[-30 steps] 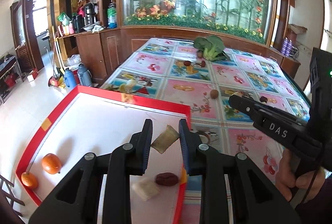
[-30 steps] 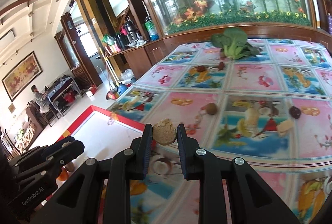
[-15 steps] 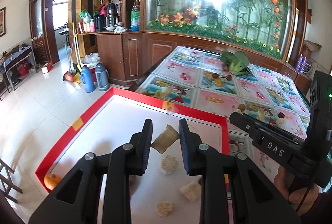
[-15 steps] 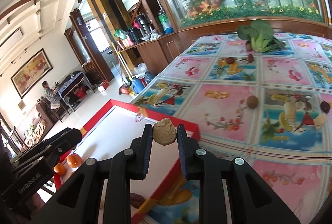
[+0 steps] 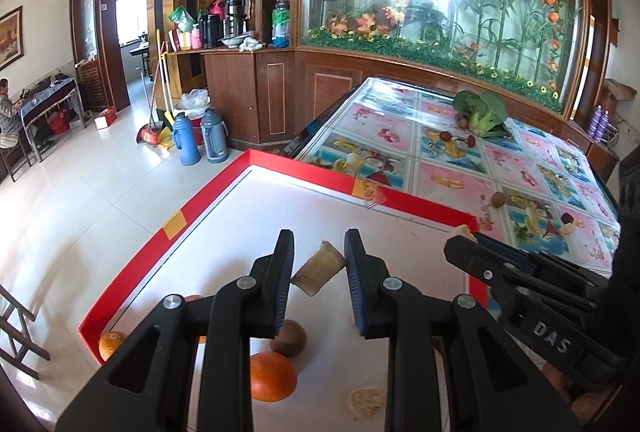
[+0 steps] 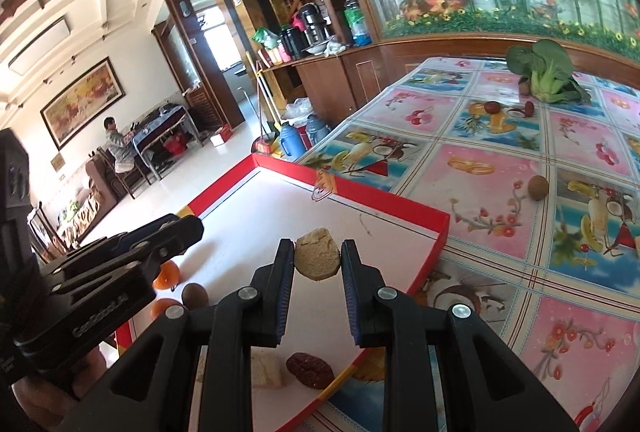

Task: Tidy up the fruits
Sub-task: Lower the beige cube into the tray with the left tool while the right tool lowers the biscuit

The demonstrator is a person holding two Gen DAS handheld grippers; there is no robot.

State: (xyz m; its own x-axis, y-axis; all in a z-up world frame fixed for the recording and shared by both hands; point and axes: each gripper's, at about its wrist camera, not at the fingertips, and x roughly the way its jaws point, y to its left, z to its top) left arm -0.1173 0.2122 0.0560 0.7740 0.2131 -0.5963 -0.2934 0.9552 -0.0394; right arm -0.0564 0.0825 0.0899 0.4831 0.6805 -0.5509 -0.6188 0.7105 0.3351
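Observation:
My left gripper (image 5: pixel 319 268) is shut on a flat tan slice (image 5: pixel 318 268) and holds it above the red-rimmed white tray (image 5: pixel 360 187). My right gripper (image 6: pixel 317 260) is shut on a round tan piece (image 6: pixel 317 259) above the same tray (image 6: pixel 380 193). In the tray lie an orange (image 5: pixel 272 376), a brown round fruit (image 5: pixel 289 338), another orange (image 5: pixel 111 344) at the corner and a pale slice (image 5: pixel 366 400). The right wrist view also shows a red date (image 6: pixel 310 370) and a white chunk (image 6: pixel 265 368) in the tray.
On the flowered tablecloth (image 6: pixel 488 167) lie a brown round fruit (image 6: pixel 537 187), a green leafy vegetable (image 6: pixel 548 71) and dark small fruits (image 6: pixel 492 107). The table edge drops to a tiled floor at the left. Thermos flasks (image 5: pixel 186 144) stand on the floor.
Both grippers moved left and further over the tray with their pieces still held. More of the tray's oranges and the brown fruit now show under the left gripper.

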